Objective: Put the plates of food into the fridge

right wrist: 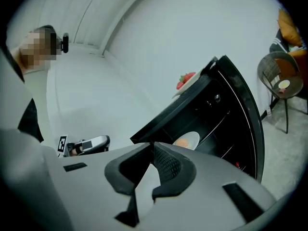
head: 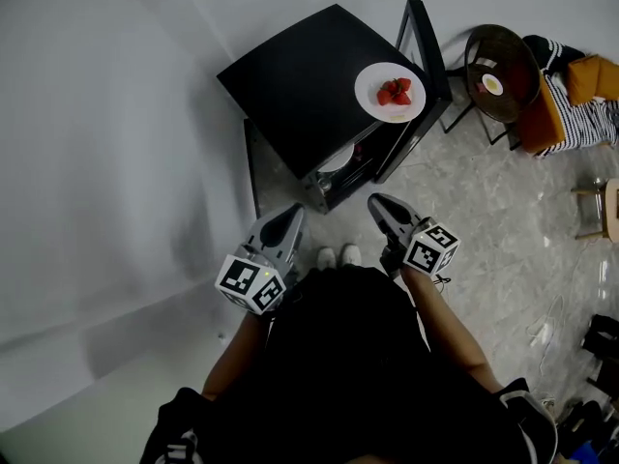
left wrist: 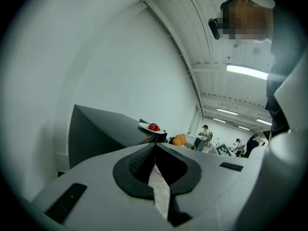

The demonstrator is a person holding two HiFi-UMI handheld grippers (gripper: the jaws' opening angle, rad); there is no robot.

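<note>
Fridge top (head: 300, 85), strawberry plate (head: 371, 105) well ahead of closed jaws

- Round brown side table (head: 517, 64): stands on thin dark legs on the floor.
- Orange cushion (head: 592, 77): lies beside a black-and-white striped fabric (head: 583, 119), just past the side table.
- Pale marbled floor (head: 503, 220): glossy.
- Wooden stool (head: 598, 204): cut off by the right edge.
- White cable (head: 545, 327): loose on the floor.
- White wall (head: 116, 114): plain.
- Ceiling light strip (left wrist: 245, 71): lit.
- Standing people (left wrist: 205, 136): far background.
</note>
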